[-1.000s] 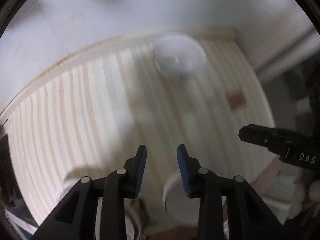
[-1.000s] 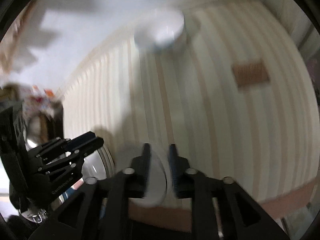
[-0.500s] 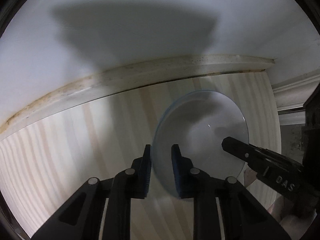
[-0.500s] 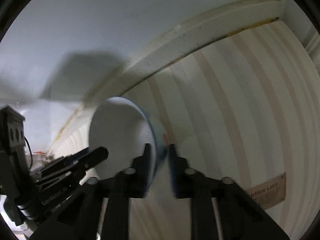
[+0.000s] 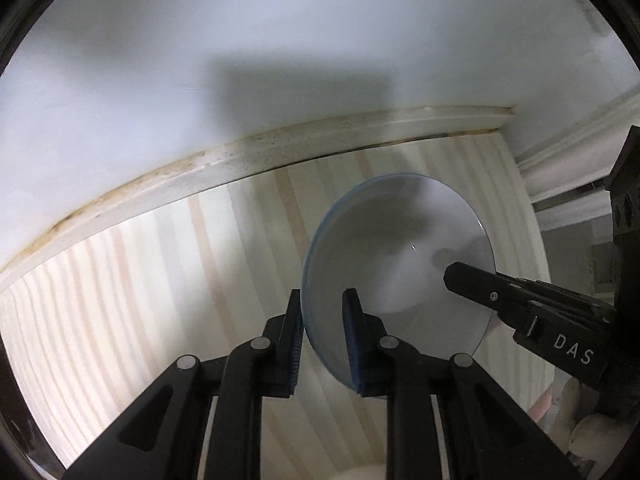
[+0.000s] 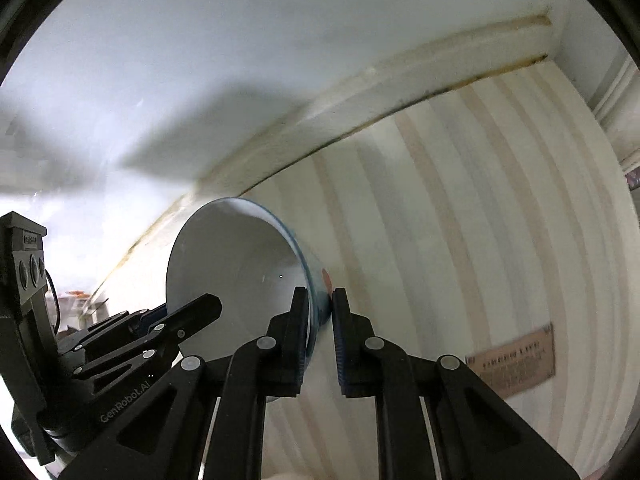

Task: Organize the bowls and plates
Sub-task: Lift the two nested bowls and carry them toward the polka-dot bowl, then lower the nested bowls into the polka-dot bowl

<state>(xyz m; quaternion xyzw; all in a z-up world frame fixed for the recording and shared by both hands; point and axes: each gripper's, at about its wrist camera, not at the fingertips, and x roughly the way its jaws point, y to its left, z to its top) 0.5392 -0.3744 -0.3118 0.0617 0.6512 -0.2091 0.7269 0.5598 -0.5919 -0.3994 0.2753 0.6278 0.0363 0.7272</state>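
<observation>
Looks like a home, maybe a kitchen: striped cloth (image 5: 152, 288) on a table, white wall (image 5: 280, 40) with a stained trim (image 5: 224, 164), a white bowl (image 6: 236, 268).

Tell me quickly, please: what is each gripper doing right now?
Left gripper: closed on the near rim of the bowl.
Right gripper: closed on the opposite rim of the same bowl.

White wall (image 5: 280, 40) with dark shadows, stained trim (image 5: 240, 160) at its base. Striped pale-wood tabletop (image 6: 480, 220) bears a brown label (image 6: 514, 360).
</observation>
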